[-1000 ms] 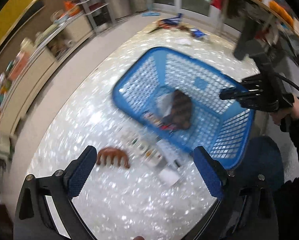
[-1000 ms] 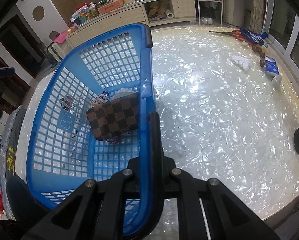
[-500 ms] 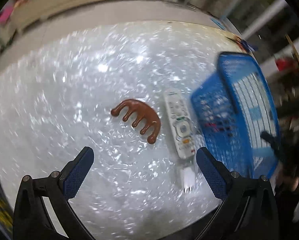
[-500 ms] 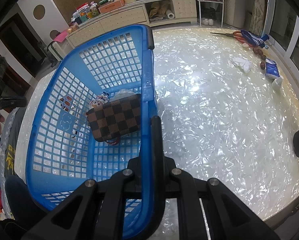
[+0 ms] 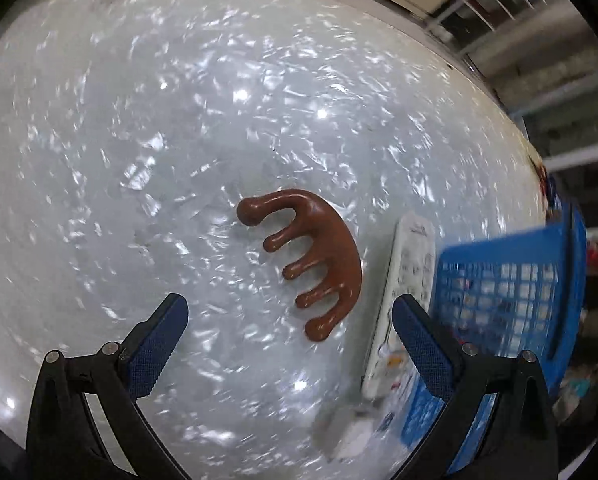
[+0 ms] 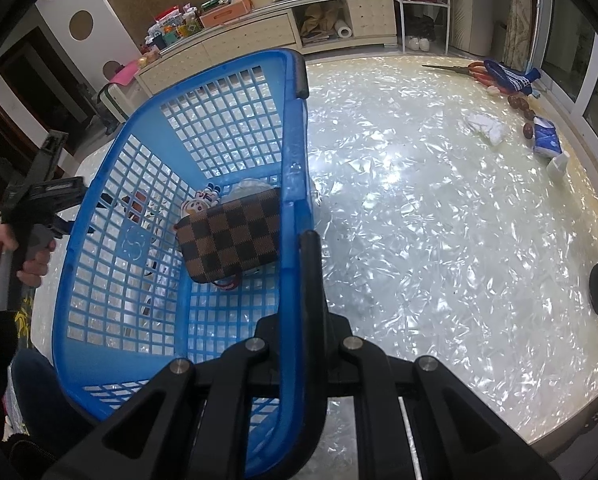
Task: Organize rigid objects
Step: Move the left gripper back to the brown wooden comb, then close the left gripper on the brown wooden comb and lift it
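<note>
A brown wooden comb with thick prongs lies on the pearly white tabletop. My left gripper hangs over it, open wide, with the comb's lowest prong between the fingertips, untouched. A white remote lies just right of the comb, against the blue basket. In the right wrist view my right gripper is shut on the blue basket's rim. Inside the basket lie a brown checkered pouch and small items.
A hand holds the other gripper's handle left of the basket. Scissors, a blue cloth, a crumpled tissue and a blue tissue pack lie at the table's far right. A low cabinet stands behind.
The left gripper swung off the basket, rolled and sank towards the comb, which now looks larger and lies between its fingers. The right gripper and basket stayed put.
</note>
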A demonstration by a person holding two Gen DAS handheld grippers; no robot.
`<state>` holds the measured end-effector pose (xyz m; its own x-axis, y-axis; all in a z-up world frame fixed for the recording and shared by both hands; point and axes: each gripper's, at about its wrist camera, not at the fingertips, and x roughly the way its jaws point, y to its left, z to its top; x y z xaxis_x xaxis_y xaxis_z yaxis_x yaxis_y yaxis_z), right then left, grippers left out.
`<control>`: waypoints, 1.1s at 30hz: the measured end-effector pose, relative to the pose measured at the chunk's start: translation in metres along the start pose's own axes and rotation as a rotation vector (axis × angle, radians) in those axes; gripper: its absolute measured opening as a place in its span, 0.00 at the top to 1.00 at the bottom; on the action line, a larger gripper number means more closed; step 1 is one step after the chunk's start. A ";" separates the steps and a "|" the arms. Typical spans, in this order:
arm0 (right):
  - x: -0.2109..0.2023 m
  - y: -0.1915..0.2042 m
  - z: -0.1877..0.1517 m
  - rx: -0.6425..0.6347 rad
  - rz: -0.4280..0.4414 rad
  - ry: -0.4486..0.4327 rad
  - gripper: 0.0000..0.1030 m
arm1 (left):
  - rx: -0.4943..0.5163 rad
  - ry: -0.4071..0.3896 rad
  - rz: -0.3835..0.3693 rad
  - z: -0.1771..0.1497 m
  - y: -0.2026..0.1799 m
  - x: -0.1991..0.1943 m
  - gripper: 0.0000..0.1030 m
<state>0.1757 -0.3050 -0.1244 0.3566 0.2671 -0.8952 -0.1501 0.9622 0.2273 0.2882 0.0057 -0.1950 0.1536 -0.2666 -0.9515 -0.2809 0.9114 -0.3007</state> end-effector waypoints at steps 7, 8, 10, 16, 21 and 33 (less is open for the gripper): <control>-0.001 -0.003 0.000 -0.001 0.014 0.000 0.92 | -0.056 -0.008 0.026 0.009 -0.009 0.024 0.00; -0.001 -0.003 0.000 -0.002 0.015 0.000 0.92 | -0.064 -0.015 0.039 0.010 -0.009 0.026 0.00; -0.001 -0.003 -0.001 -0.001 0.018 -0.003 0.92 | -0.068 -0.044 0.076 0.012 -0.012 0.029 0.00; -0.002 -0.003 -0.001 -0.003 0.034 -0.007 0.92 | -0.053 -0.081 0.132 0.018 -0.029 0.037 0.00; -0.002 -0.005 -0.001 0.003 0.046 -0.011 0.91 | -0.047 -0.083 0.234 0.025 -0.056 0.052 0.00; -0.004 -0.004 -0.002 0.015 0.052 -0.017 0.91 | 0.006 -0.157 0.279 0.001 -0.087 0.048 0.45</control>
<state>0.1730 -0.3100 -0.1226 0.3644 0.3179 -0.8753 -0.1552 0.9475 0.2795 0.3206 -0.0861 -0.2143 0.2164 0.0450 -0.9753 -0.3276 0.9444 -0.0291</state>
